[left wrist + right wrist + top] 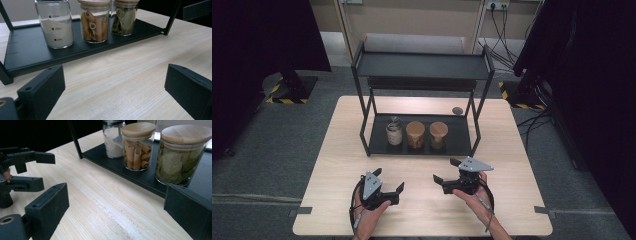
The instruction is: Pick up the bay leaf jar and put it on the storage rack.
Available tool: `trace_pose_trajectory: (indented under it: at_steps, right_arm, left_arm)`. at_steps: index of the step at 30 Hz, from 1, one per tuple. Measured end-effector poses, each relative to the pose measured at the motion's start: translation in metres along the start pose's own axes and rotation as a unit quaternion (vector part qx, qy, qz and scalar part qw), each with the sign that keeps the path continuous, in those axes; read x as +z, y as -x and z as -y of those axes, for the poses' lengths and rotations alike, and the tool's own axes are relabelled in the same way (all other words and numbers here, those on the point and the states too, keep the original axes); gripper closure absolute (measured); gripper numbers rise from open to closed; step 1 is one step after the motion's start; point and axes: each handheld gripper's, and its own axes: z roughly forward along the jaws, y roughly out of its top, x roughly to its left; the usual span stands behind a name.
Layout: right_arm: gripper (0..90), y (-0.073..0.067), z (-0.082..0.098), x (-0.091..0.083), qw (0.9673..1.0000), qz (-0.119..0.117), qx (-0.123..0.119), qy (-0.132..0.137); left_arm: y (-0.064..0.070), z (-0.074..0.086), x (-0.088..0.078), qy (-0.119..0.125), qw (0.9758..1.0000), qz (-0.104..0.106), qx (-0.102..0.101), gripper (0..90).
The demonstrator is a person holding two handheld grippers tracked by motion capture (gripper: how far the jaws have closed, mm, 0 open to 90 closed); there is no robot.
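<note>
Three glass jars stand in a row on the lower shelf of a black rack [462, 148]. One holds white powder [394, 134] [55, 27] [113, 141]. The middle jar, with a wooden lid, holds cinnamon sticks [415, 133] [94, 23] [137, 147]. The third holds bay leaves [438, 133] [124, 20] [180, 157]. My left gripper [388, 179] [115, 87] is open over bare table in front of the rack, nothing between its jaws. My right gripper [446, 170] [116, 212] is open too, close to the shelf's front edge. The left gripper [43, 171] also appears far left in the right gripper view.
The rack's upper shelf [422, 65] is bare and overhangs the jars. A small dark round object [457, 110] lies on the wooden table [512, 165] behind the rack's right leg. Black stands and cables sit on the floor on both sides.
</note>
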Motion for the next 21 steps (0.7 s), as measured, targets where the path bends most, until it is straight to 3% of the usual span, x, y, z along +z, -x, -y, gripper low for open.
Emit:
trace_pose_trajectory:
  at_steps: [21]
  right_arm:
    - [6.2,-0.0017,0.0099,-0.0076,1.0000,-0.003,0.002,-0.001]
  left_arm:
    - [-0.0003,-0.0001,0.0001,0.000,1.0000,0.000,-0.001,2.5]
